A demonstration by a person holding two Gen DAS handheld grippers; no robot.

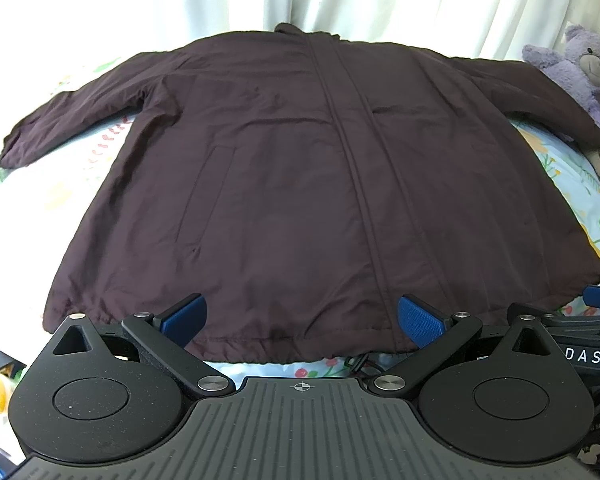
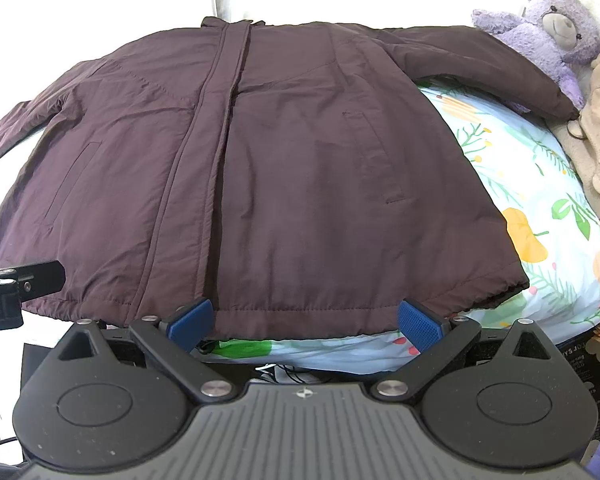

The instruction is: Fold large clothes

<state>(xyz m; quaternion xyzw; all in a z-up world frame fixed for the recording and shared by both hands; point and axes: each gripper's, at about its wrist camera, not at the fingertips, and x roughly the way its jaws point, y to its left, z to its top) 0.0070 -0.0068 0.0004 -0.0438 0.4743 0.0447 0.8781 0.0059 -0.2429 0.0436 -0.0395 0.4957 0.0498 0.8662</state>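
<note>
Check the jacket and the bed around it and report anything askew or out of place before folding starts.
Little stands out. The dark maroon jacket lies flat, front up, sleeves spread. Its right sleeve cuff lies against the purple teddy bear, which could get in the way. Both grippers wait open at the hem.

plush bear (image 2: 556, 36) crowding right sleeve (image 2: 500, 68), left sleeve (image 1: 60, 120) unobstructed

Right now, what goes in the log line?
jacket flat, unfolded on bed | left gripper open at hem | right gripper open at hem
</note>
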